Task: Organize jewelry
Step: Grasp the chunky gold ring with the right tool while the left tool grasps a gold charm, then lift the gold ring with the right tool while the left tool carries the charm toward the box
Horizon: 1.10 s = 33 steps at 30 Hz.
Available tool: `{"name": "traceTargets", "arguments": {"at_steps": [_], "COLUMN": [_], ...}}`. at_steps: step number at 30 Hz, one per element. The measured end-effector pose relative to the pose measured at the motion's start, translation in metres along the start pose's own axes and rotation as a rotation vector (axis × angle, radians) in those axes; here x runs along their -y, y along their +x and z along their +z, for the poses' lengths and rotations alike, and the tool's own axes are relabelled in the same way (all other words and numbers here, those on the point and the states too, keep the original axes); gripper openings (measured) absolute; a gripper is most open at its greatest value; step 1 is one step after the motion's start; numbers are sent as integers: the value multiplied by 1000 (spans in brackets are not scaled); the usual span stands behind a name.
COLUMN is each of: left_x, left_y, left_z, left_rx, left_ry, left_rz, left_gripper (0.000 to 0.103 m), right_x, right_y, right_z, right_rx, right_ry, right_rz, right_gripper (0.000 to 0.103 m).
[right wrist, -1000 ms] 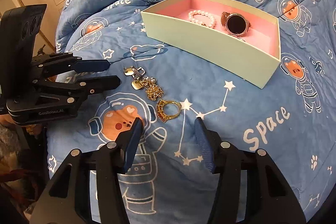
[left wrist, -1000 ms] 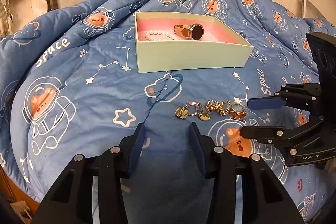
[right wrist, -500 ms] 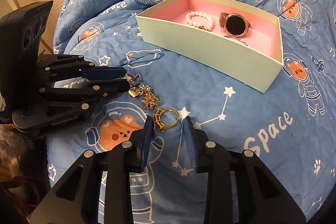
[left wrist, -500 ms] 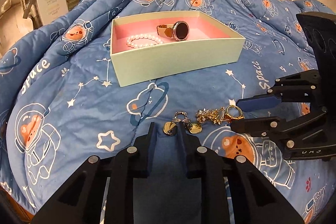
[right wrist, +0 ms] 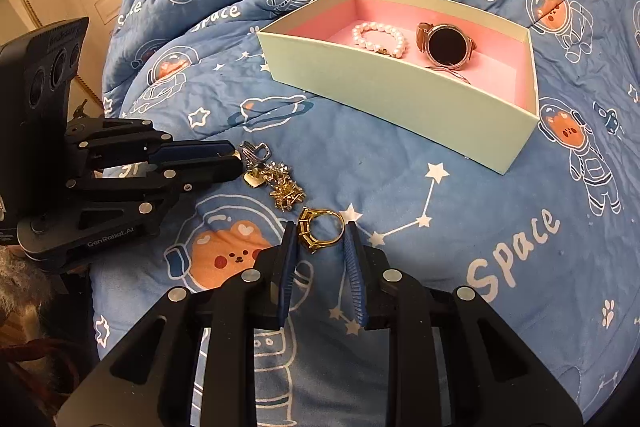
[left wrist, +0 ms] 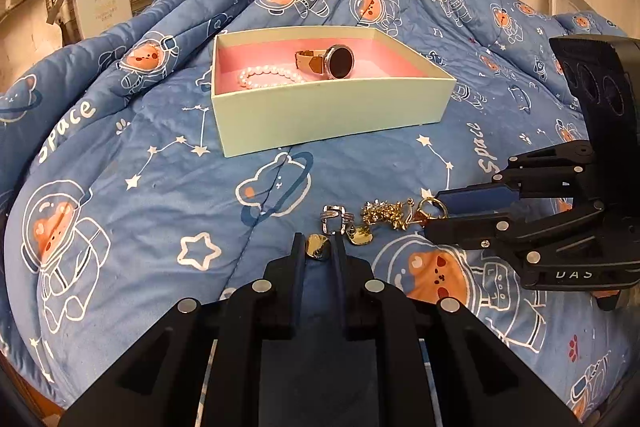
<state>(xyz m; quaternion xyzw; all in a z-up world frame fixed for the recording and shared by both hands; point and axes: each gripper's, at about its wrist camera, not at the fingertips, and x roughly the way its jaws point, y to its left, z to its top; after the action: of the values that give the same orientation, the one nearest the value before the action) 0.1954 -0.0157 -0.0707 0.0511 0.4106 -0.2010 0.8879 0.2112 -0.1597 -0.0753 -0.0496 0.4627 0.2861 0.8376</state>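
**A:** Between the right gripper's blue pads lies the gold ring, on the quilt at about six o'clock from the box. The jaws are closing with the ring between them; the pads look to be just touching its band.

**B:** And the left gripper?

**A:** Pressed nearly together on a small gold earring, at the near end of the jewelry row. The silver ring sits just beyond it at twelve o'clock, the second earring at two, and the gold chain further toward three.

**B:** Why both at once?

**A:** Probably to clear the loose pieces in pairs. Each hand takes the end piece nearest it, so neither crosses the other.

**B:** The box holds what?

**A:** A pearl bracelet and a watch on the pink lining, so that seems to be the destination.

**B:** What changed over the last second?

**A:** Both sets of jaws stood wide and short of the pieces; since then they have come up around them and narrowed, the left faster.
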Motion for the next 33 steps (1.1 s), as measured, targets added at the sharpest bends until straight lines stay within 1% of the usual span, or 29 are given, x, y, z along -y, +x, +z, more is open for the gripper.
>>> {"name": "traceTargets", "arguments": {"at_steps": [7,11,17,22,28,33], "left_x": [-3,-1,4,7,6,5], "left_y": [-11,-17,-25,-32,-40,-41], "left_z": [-9,-12,-10,1,22,40], "left_rx": [12,12,24,43,66,71], "left_ry": [-64,-76,-88,-89,-92,-78], "left_rz": [-16,-16,-42,-63,-86,-91], "left_gripper": [13,13,13,13,13,13], "right_x": [1,1,-1,-4,-1,2], "right_y": [-6,-10,-22,-36,-49,-57], "right_z": [-5,-9,-10,-4,11,26], "right_rx": [5,7,19,43,60,73], "right_ry": [24,33,40,38,58,38], "right_rz": [1,4,15,36,76,66], "right_gripper": [25,25,25,25,25,25]}}
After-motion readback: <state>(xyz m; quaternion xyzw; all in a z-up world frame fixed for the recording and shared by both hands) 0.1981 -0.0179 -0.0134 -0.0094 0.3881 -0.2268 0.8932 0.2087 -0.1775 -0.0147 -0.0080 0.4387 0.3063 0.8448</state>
